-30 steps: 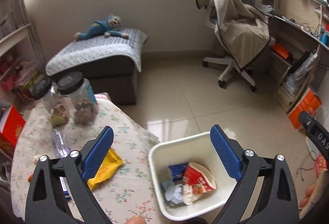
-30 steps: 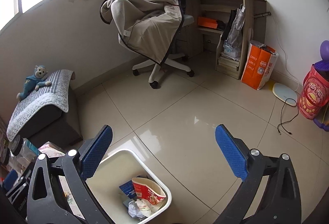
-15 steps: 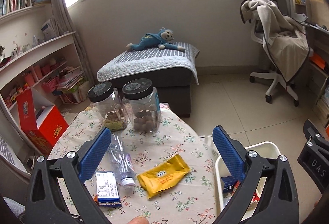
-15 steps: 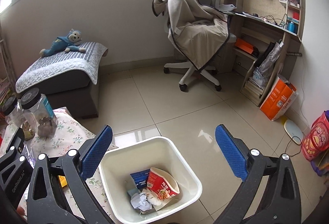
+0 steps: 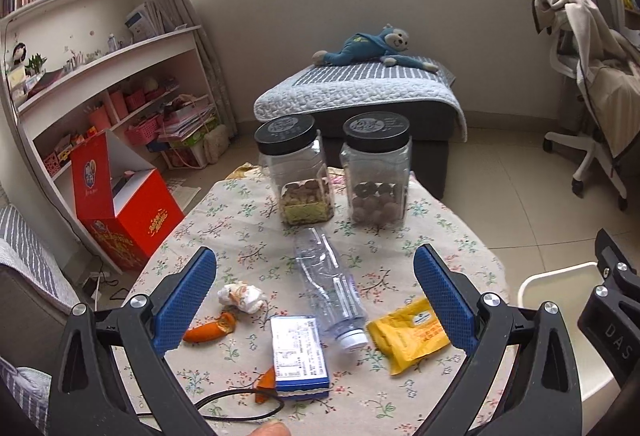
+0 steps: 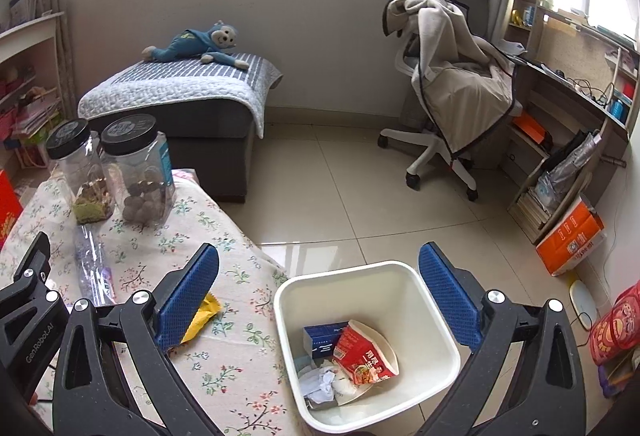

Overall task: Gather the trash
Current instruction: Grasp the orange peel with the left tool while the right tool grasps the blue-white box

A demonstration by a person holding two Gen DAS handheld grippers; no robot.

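My left gripper (image 5: 316,292) is open and empty above the floral table (image 5: 248,220). Below it lie a crushed clear bottle (image 5: 328,280), a yellow wrapper (image 5: 408,332), a blue and white box (image 5: 298,354), a crumpled paper ball (image 5: 242,296) and orange peel (image 5: 210,330). My right gripper (image 6: 320,292) is open and empty above the white bin (image 6: 400,276), which stands on the floor beside the table and holds a red noodle cup (image 6: 366,352), a blue box and crumpled paper. The bottle (image 6: 92,256) and the wrapper (image 6: 202,318) also show in the right wrist view.
Two black-lidded jars (image 5: 336,168) stand at the table's far side. A red box (image 5: 124,204) and shelves are on the left, a padded bench with a blue plush monkey (image 5: 368,44) behind, and an office chair (image 6: 452,100) on the right. A black cable (image 5: 240,400) lies near the table's front.
Both grippers have swung left. The left view has moved from the bin to the trash on the table. The right view has moved from the floor to above the bin.
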